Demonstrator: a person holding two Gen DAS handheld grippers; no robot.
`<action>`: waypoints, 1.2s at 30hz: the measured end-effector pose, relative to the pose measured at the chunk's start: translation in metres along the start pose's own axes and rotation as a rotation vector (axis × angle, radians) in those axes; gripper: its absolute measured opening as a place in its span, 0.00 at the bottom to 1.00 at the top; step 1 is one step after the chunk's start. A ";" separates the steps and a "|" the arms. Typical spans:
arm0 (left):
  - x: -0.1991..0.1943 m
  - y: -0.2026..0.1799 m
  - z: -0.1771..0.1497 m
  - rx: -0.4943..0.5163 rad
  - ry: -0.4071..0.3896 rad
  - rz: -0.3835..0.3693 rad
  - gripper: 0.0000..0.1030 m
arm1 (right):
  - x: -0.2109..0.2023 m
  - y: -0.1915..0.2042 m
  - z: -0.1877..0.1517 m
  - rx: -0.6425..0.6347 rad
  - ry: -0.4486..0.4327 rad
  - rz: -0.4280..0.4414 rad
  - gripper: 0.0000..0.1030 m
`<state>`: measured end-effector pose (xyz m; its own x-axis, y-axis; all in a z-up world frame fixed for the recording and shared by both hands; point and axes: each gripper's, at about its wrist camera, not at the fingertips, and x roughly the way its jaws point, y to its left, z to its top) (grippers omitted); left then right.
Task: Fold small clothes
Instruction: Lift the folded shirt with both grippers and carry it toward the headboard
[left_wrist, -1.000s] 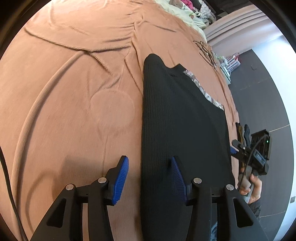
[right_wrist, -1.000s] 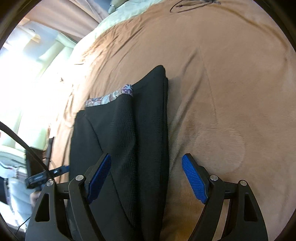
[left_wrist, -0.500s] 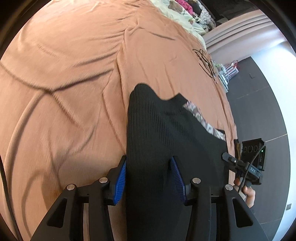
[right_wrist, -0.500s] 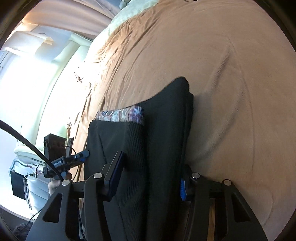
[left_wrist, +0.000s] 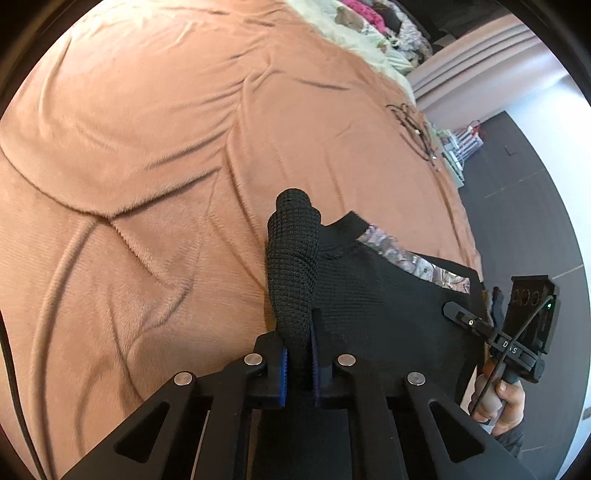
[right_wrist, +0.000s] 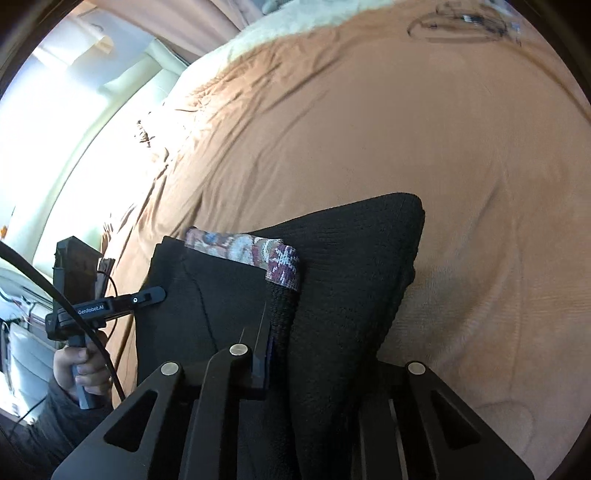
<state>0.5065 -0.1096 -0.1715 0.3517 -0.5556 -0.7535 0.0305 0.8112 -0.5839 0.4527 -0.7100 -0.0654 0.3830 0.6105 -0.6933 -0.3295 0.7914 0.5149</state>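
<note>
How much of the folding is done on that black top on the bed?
Done so far: the black top is already doubled lengthwise, its patterned band showing at the fold. In hand: both grippers have just closed, the left gripper pinching one bunched near corner, the right gripper the other, raising that end off the brown blanket. Left: probably carrying that end across and laying it flat.

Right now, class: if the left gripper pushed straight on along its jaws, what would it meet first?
The black garment already pinched in the left gripper; past its bunched end, probably the brown bedspread, though depth is unclear.
</note>
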 end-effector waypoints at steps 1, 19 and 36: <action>-0.003 -0.004 0.000 0.006 -0.003 -0.007 0.08 | -0.005 0.007 -0.002 -0.012 -0.009 -0.004 0.11; -0.154 -0.079 -0.026 0.211 -0.191 -0.174 0.06 | -0.178 0.137 -0.083 -0.171 -0.293 -0.082 0.10; -0.334 -0.057 -0.064 0.208 -0.450 -0.159 0.06 | -0.244 0.262 -0.161 -0.384 -0.410 0.007 0.10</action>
<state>0.3278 0.0183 0.0940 0.6934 -0.5785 -0.4295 0.2855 0.7679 -0.5735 0.1336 -0.6568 0.1576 0.6586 0.6388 -0.3977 -0.5946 0.7657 0.2452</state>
